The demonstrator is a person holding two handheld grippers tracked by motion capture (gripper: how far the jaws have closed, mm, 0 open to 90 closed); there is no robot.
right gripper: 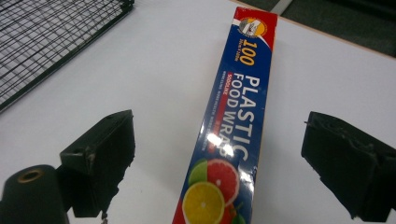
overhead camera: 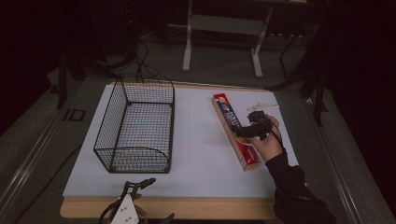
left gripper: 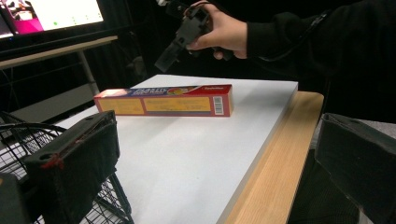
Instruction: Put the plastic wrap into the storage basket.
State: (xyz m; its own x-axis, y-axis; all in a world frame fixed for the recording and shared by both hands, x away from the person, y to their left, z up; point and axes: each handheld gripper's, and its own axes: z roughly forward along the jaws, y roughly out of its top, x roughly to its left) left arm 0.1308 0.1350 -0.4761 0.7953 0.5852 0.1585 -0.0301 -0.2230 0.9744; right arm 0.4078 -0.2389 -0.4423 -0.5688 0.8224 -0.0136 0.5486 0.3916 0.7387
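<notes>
Right tongs [right gripper: 219, 163] hang spread wide over the food wrap box [right gripper: 233, 121] lying flat on the counter [overhead camera: 196, 154]. I'd straddle the middle, then squeeze evenly. Left tongs [left gripper: 210, 158] idle, released.

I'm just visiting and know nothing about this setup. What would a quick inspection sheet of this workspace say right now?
Surface: white board on a wooden table with a bare front edge.
Job's things: plastic food wrap box lying flat at the right; empty wire basket at the left.
Clutter: small pale object beyond the box, too small to identify.
Grippers: right gripper open, jaws either side of the box, above it; left gripper open at the near edge, holding nothing.
Cables: black cable over the right hand; more on the floor behind the basket.
Surroundings: dark room, grey floor, table frame legs, lit screen.
</notes>
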